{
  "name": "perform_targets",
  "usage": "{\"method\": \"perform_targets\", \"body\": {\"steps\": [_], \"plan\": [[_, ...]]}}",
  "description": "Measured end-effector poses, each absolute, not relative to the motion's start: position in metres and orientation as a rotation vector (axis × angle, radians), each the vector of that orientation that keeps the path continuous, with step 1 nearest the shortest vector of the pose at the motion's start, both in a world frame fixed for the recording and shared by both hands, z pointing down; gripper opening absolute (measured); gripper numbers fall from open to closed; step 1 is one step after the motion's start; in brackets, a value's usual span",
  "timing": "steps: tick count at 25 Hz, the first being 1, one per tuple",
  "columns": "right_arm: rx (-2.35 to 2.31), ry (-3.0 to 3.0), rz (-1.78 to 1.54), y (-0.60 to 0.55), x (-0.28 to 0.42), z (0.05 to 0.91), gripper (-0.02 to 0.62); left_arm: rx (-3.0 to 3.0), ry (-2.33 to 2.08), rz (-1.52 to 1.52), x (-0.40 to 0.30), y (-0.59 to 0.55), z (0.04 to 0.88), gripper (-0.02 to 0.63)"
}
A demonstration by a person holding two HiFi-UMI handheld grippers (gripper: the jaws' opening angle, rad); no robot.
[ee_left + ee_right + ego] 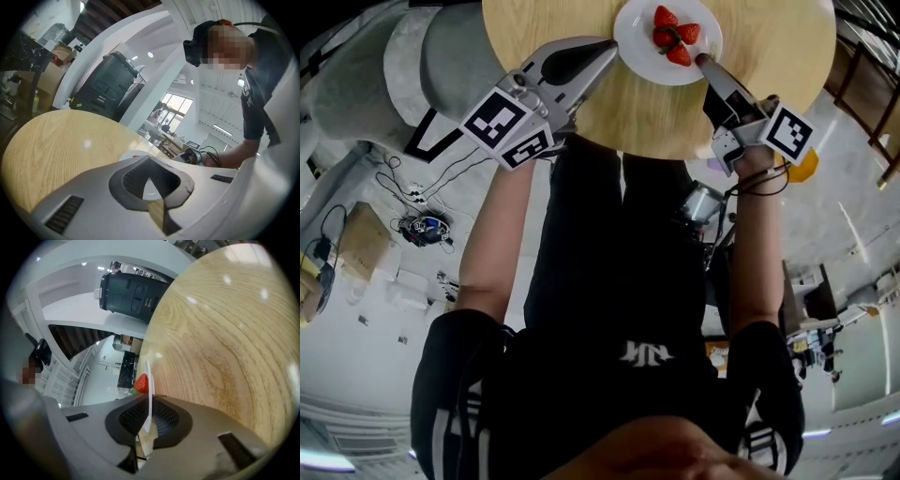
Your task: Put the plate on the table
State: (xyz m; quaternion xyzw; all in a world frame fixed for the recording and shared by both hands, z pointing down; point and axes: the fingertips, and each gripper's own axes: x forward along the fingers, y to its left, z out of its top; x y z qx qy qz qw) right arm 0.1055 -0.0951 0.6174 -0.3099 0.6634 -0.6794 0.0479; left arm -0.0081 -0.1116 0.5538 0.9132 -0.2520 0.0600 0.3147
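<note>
A white plate (pixel 639 26) with three strawberries (pixel 673 37) lies over the near part of a round wooden table (pixel 759 56). My right gripper (pixel 704 62) is shut on the plate's right rim. In the right gripper view the plate (pixel 149 376) stands edge-on between the pads, with a strawberry (pixel 142 383) behind it and the table (pixel 220 343) close beside. I cannot tell whether the plate rests on the wood. My left gripper (pixel 613 45) is shut and holds nothing, its tips at the plate's left rim. The left gripper view shows the plate (pixel 132 154) just past the tips.
A grey curved seat (pixel 431 56) stands left of the table and a dark wooden chair (pixel 862 75) to its right. Cables (pixel 422 225) lie on the floor below left. A dark machine (pixel 105 86) stands beyond the table's far side.
</note>
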Motion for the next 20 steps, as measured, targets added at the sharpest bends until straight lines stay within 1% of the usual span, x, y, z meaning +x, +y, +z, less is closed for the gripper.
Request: {"method": "perform_targets", "body": {"steps": [20], "plan": [[-1.053,2.041,-2.079,-0.0943,0.1064,0.6287,0.014,2.408,-0.648,0.172,-0.0125,-0.1042,0.5613,0.009]]}}
